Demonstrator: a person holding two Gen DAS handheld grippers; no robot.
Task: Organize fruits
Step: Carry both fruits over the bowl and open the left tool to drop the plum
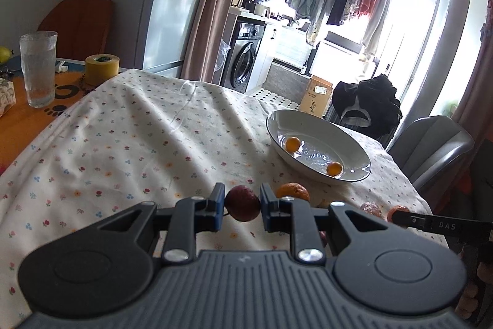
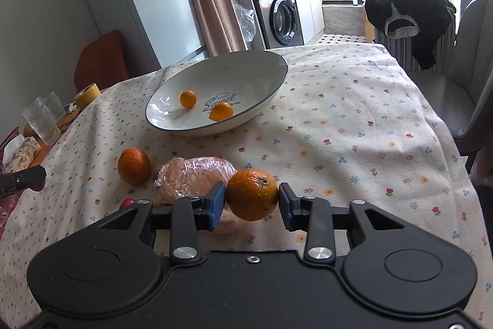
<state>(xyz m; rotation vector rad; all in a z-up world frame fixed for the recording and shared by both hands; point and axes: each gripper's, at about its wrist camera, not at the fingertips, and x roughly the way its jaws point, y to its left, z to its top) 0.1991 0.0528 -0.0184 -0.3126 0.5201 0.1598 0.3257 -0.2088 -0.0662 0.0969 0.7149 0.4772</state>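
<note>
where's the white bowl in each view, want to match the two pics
Left wrist view: the white bowl sits right of centre, beyond the left gripper, two small orange fruits inside.
Right wrist view: the white bowl sits upper centre-left, beyond the right gripper.
Shared landmark: the washing machine behind the table.

Two kumquats [image 2: 188, 98] lie in the bowl [image 2: 262, 67] on the tablecloth [image 2: 354, 119], behind a wrapped fruit [image 2: 191, 174].

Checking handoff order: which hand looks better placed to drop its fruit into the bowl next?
Probably the right gripper: its orange faces the bowl straight ahead; the left gripper, with a dark red fruit, has it off to the right.
</note>
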